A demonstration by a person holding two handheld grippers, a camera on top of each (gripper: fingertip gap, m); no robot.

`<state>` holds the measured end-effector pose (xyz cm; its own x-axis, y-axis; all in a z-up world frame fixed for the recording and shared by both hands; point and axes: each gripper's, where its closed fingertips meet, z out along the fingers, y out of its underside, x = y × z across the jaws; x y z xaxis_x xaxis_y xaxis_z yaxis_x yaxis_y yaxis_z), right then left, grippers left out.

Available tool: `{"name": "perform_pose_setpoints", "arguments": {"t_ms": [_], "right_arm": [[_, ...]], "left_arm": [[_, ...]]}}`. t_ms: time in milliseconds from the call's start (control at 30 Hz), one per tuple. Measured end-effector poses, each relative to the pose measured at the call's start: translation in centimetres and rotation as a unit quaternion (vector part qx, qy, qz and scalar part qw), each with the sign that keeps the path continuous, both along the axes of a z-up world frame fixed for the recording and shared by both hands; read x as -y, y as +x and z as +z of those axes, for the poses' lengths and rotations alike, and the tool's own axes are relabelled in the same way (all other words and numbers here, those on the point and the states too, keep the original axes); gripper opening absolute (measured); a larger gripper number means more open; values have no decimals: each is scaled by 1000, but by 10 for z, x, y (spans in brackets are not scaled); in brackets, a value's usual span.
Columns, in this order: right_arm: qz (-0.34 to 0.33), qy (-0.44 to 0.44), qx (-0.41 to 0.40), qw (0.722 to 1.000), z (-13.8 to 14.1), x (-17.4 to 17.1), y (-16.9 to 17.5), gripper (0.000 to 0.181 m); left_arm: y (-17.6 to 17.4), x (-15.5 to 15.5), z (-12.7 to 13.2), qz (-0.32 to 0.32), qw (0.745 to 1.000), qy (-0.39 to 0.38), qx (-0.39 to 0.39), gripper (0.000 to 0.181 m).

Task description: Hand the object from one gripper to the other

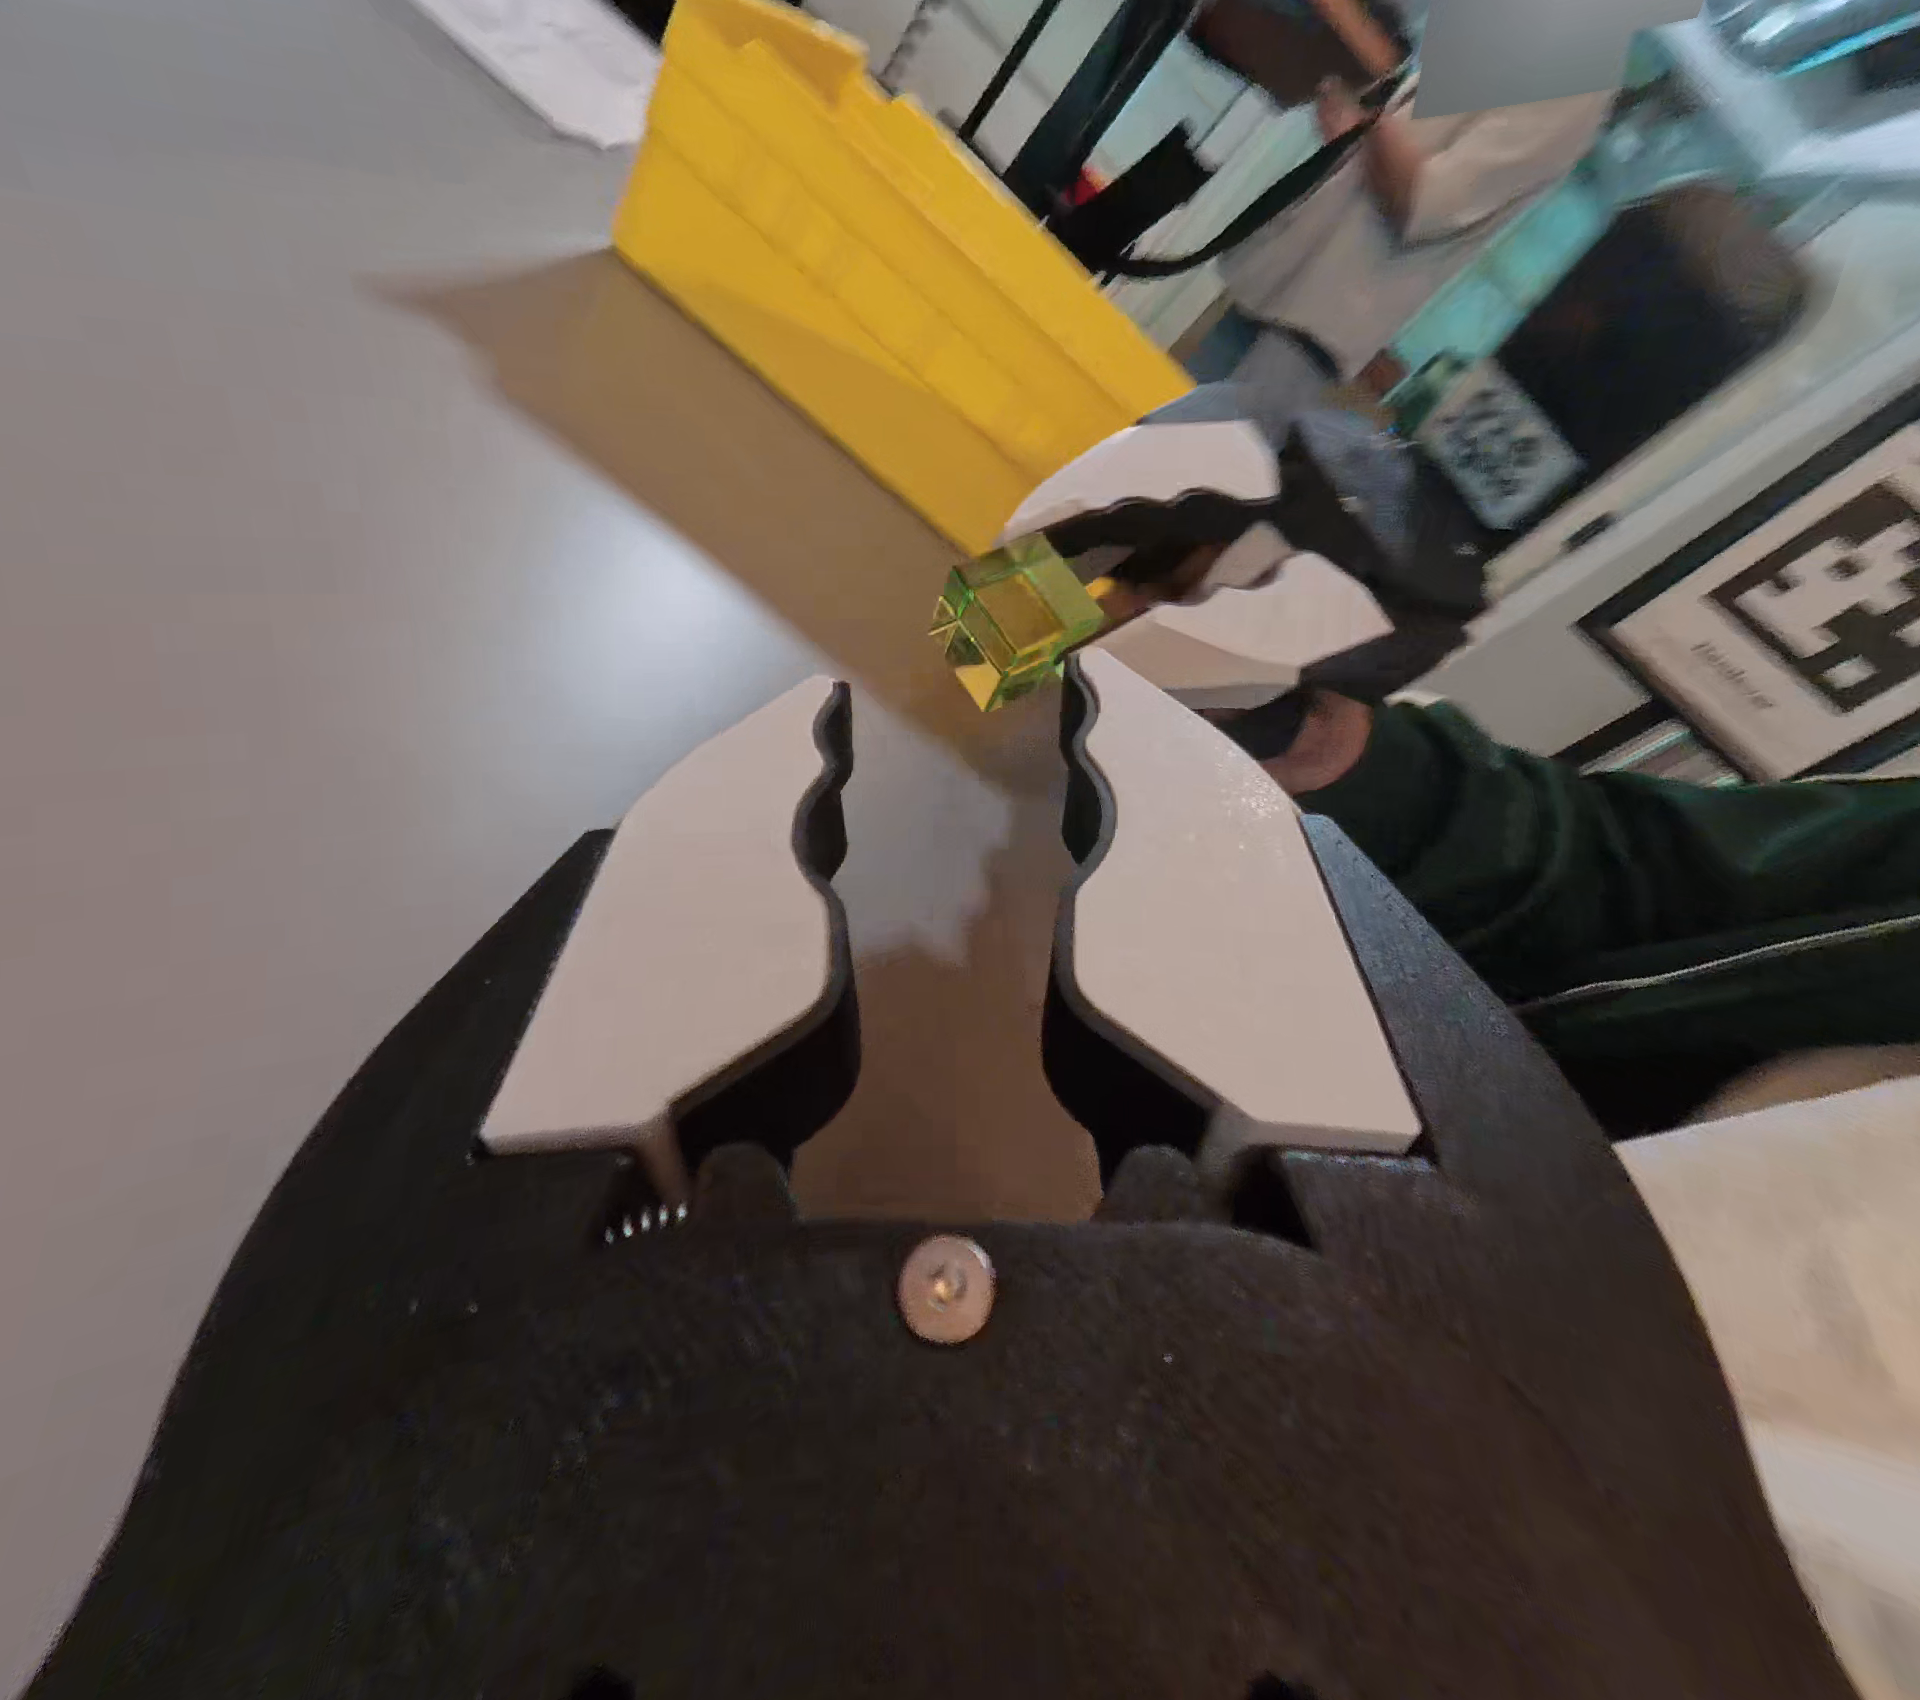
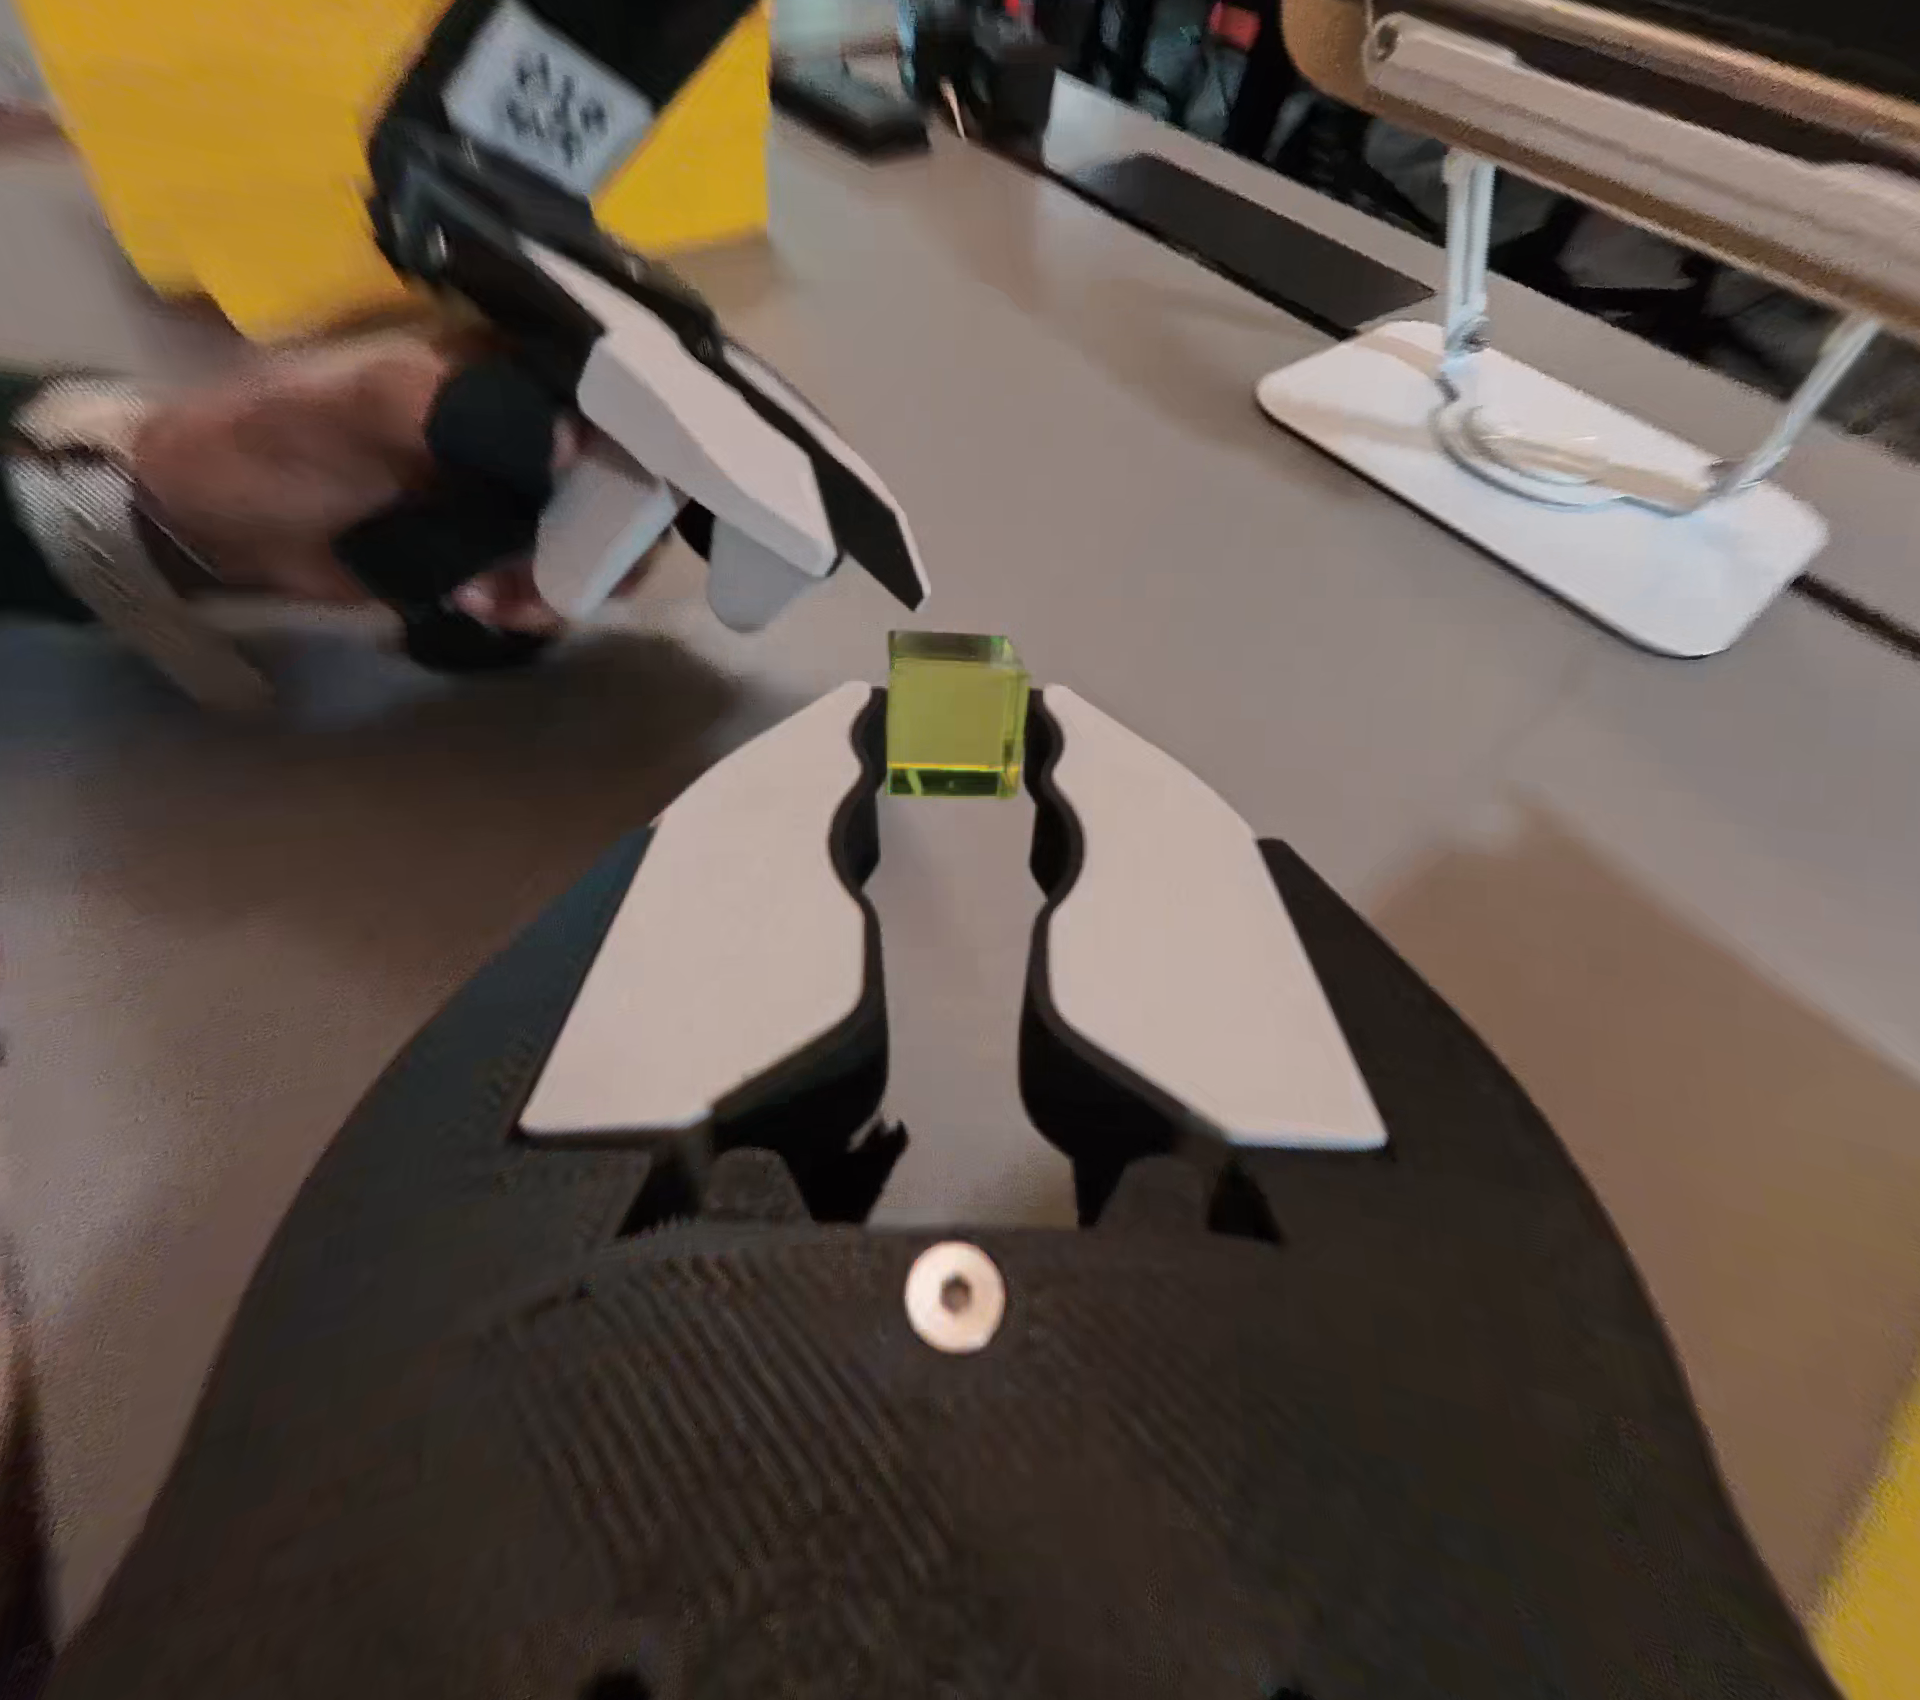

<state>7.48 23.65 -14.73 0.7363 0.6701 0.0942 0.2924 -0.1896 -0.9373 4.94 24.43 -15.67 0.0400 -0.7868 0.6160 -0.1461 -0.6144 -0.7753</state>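
Cube: a small see-through green cube point(image 2: 956, 715) is held up in the air above the grey worktop point(image 2: 1195, 611), at the tips of the right claw point(image 2: 954, 720).

Yellow box: a big yellow box point(image 1: 862, 268) is seen standing on the worktop on the far left side, well apart from the cube. It is not being used.

Left claw: the left claw point(image 1: 954, 694) is spread wide and nothing is held in it. In the right wrist view it is seen coming in from the left, with one dark tip just beside the top of the cube. In its own view the cube is seen just past its right tip, not yet between the two fingers.

Right claw: the right claw is closed tight on the cube, with one finger pressed on each side of it.

Stand: a white stand point(image 2: 1538, 497) with a metal arm is seen on the worktop at the far right, well apart from both claws.

Done so far: the cube has been picked up and brought close to the other claw, as far as can be judged.

Left to do: the cube must be lined up inside the left claw, the left claw must be closed on it, and then the right claw must be opened.
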Motion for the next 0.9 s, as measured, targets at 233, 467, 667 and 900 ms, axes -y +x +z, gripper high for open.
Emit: {"name": "perform_pose_setpoints", "arguments": {"t_ms": [233, 467, 667, 900], "right_arm": [[-19, 97, 334, 937, -32, 3, -17, 25], [-14, 136, 395, 908, -32, 6, -23, 26], [-43, 200, 389, 898, -20, -4, -20, 81], [-97, 249, 424, 865, -8, -19, -8, 138]], "left_arm": [[9, 14, -27, -22, 994, 35, -101, 41], [12, 22, -34, -36, 989, 55, -132, 31], [10, 16, -25, -21, 992, 59, -109, 30], [6, 4, -6, 9, 994, 98, -46, 28]]}}
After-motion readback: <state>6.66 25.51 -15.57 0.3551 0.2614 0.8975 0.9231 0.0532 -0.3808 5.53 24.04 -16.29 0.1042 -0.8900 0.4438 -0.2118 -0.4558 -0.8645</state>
